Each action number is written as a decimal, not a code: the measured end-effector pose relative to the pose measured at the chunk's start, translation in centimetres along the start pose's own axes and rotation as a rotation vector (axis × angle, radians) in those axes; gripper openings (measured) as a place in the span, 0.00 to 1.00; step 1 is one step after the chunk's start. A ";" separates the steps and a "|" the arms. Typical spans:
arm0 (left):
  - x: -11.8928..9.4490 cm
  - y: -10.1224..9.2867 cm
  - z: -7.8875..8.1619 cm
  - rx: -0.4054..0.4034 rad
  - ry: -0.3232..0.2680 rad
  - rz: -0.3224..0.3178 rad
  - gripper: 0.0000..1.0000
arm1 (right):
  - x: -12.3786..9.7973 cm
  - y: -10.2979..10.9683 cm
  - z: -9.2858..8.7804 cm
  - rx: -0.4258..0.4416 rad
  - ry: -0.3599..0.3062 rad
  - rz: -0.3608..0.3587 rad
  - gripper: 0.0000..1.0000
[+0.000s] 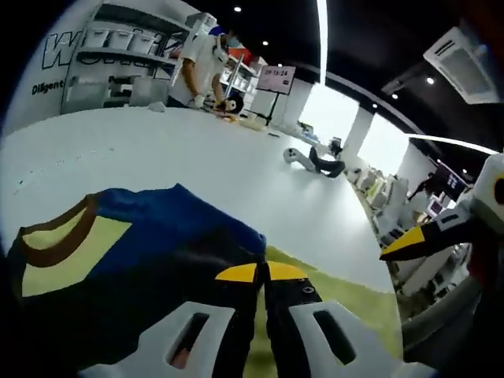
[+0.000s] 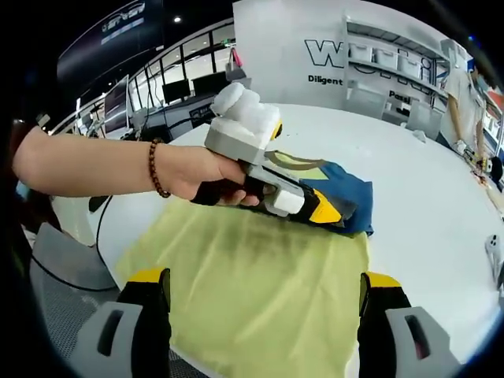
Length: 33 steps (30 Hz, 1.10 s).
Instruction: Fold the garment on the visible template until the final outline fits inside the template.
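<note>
Yellow-tipped black jaws of the right gripper (image 2: 264,295) stand wide apart at the bottom of the right gripper view, holding nothing, poised above the pale yellow-green cloth template (image 2: 260,291) spread on the round white table (image 2: 425,189). Beyond it, the blue fabric garment with yellow panels and brown trim (image 2: 346,193) lies bunched at the template's far edge, partly on it and partly on bare tabletop. A person's hand (image 2: 201,175), a beaded bracelet at the wrist, holds the left gripper (image 2: 335,213), whose tips are at the garment's near edge. In the left gripper view those jaws are drawn nearly together over dark blue cloth (image 1: 157,244); they look pinched on a fold, though I can't quite see the contact.

That garment looks soft, light and floppy; it would sag and slide, so I'd take it by a hem or corner with both grippers, keeping the fold flat. A dark headset-like object (image 1: 315,161) sits well away, and another person (image 1: 201,67) works at the far side.
</note>
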<state>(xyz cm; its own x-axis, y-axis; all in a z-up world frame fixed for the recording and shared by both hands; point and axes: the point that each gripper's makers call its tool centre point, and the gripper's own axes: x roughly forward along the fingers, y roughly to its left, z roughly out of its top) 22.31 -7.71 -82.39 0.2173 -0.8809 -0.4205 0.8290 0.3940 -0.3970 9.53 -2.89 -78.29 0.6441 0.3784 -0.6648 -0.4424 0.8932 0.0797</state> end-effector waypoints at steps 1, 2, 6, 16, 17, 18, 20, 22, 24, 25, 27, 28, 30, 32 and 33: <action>0.2 0.2 -0.3 0.010 -0.005 0.007 0.02 | 0.0 0.0 0.0 0.001 0.001 0.000 0.99; 0.2 0.2 -0.4 0.017 -0.008 0.013 0.02 | 0.0 0.0 0.0 0.002 0.001 0.000 0.99; 0.6 0.2 -1.4 0.019 -0.001 0.027 0.00 | 0.0 -0.2 -0.1 0.006 0.003 -0.004 0.99; 1.0 0.9 -1.4 0.060 -0.011 0.085 0.00 | -0.2 -0.3 -0.3 0.007 0.007 -0.009 0.99; 1.0 0.9 -1.3 0.076 -0.009 0.094 0.00 | -0.2 -0.3 -0.2 0.007 0.006 -0.010 0.99; 0.9 0.9 -1.3 0.085 -0.007 0.093 0.00 | -0.3 -0.3 -0.2 0.007 0.006 -0.010 0.99; 0.6 0.3 -1.0 0.111 -0.012 0.077 0.01 | -0.3 -0.4 -0.2 0.007 0.005 -0.012 0.99; 0.0 -0.6 -0.5 0.152 -0.029 0.049 0.03 | -0.4 -0.4 -0.2 0.009 0.005 -0.013 0.99; -0.3 -1.2 -0.6 0.220 -0.022 0.032 0.06 | -0.4 -0.4 -0.2 0.010 0.005 -0.015 0.99; -0.4 -1.3 -0.8 0.237 -0.015 0.028 0.07 | -0.4 -0.4 -0.2 0.011 0.004 -0.015 0.99; -0.6 -1.6 -1.4 0.290 0.016 0.027 0.06 | -0.3 -0.4 -0.3 0.009 0.005 -0.013 0.99; -0.6 -1.7 -1.8 0.315 0.032 0.028 0.06 | -0.3 -0.3 -0.3 0.008 0.006 -0.012 0.99; -0.8 -1.9 -2.1 0.316 0.037 0.029 0.06 | -0.4 -0.3 -0.3 0.005 0.007 -0.011 0.99; -1.2 -1.9 -2.2 0.309 0.029 0.032 0.06 | -0.5 -0.4 -0.3 0.008 0.003 -0.013 0.99; -1.4 -2.0 -2.0 0.307 0.022 0.036 0.06 | -0.5 -0.4 -0.3 0.009 0.004 -0.015 0.99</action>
<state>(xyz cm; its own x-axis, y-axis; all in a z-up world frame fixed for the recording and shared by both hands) 19.32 -6.70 -82.68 0.2412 -0.8603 -0.4491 0.9386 0.3244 -0.1174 9.19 -3.52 -78.19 0.6482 0.3645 -0.6686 -0.4277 0.9007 0.0764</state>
